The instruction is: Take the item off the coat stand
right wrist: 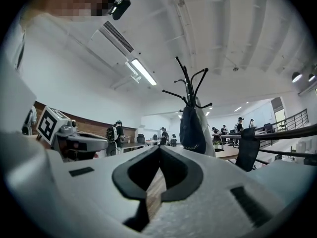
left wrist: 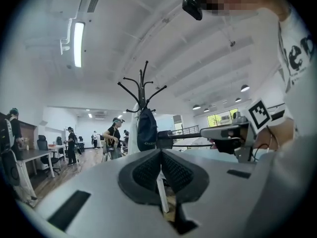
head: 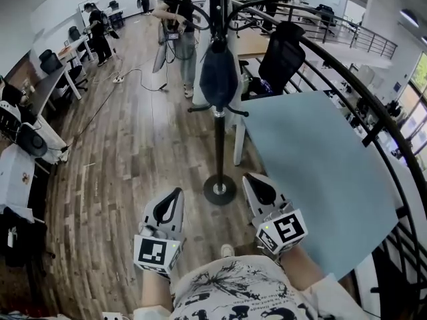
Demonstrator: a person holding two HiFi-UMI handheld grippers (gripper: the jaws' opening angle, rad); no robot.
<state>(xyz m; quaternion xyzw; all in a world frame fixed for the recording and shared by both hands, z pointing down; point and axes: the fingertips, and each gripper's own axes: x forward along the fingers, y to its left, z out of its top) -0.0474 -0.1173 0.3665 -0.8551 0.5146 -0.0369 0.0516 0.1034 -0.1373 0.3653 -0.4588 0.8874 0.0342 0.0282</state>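
Note:
A black coat stand (head: pixel 219 145) rises from a round base on the wood floor straight ahead of me. A dark blue bag (head: pixel 218 75) hangs from its upper hooks. The bag (left wrist: pixel 146 130) also shows in the left gripper view and the bag (right wrist: pixel 192 130) in the right gripper view, with a pale shape behind it. My left gripper (head: pixel 176 193) is held low, left of the base, shut and empty. My right gripper (head: pixel 252 179) is to the right of the base, also shut with nothing in it. Both are well short of the bag.
A light blue tabletop (head: pixel 313 159) lies to my right, bounded by a curved black railing (head: pixel 373 105). A black office chair (head: pixel 281 55) stands behind the stand. Several people (head: pixel 181 25) stand farther back among desks (head: pixel 47 85). A cable runs across the floor.

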